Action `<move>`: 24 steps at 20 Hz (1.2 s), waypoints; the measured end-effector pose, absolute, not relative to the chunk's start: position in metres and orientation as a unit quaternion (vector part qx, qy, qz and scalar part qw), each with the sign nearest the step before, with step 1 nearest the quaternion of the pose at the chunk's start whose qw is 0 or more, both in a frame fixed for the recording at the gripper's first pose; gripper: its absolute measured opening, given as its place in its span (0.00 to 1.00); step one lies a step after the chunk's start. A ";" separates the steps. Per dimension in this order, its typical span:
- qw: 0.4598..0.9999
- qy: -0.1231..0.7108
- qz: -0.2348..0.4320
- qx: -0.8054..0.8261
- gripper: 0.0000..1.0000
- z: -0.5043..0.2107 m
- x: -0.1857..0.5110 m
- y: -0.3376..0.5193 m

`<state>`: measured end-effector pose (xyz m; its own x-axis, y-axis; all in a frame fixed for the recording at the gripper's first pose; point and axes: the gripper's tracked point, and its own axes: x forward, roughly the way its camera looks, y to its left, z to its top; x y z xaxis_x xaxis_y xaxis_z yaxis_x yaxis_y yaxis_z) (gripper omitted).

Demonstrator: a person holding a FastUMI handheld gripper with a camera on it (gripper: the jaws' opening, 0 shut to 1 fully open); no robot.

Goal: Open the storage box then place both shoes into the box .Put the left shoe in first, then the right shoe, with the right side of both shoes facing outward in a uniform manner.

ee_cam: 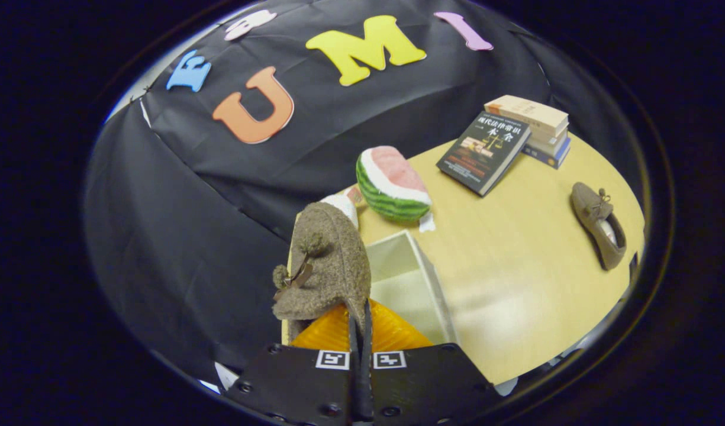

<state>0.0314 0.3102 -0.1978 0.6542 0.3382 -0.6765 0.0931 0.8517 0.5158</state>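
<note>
Between the closed fingers of the gripper (360, 331), a brown felt shoe (326, 263) is pinched at its edge, toe pointing away. Just beyond and beside it stands the white storage box (424, 278), open, its visible interior bare. Farther across the wooden table (516, 284) lies the second shoe (599, 225), well apart, near a watermelon slice (392, 186) and stacked books (504, 145).

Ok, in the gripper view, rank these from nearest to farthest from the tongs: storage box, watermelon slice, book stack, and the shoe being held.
1. Held shoe: pinched between the shut tongs.
2. Storage box: open, just ahead, beside the held shoe.
3. Watermelon slice: beyond the box, by the wall.
4. Book stack: farthest, at the table's far corner.
</note>
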 end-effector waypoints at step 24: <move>0.834 0.501 0.042 0.227 0.19 -0.329 0.037 0.375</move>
<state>0.0367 0.3751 -0.3288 0.4954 0.2975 -0.8161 0.1571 0.8934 0.4210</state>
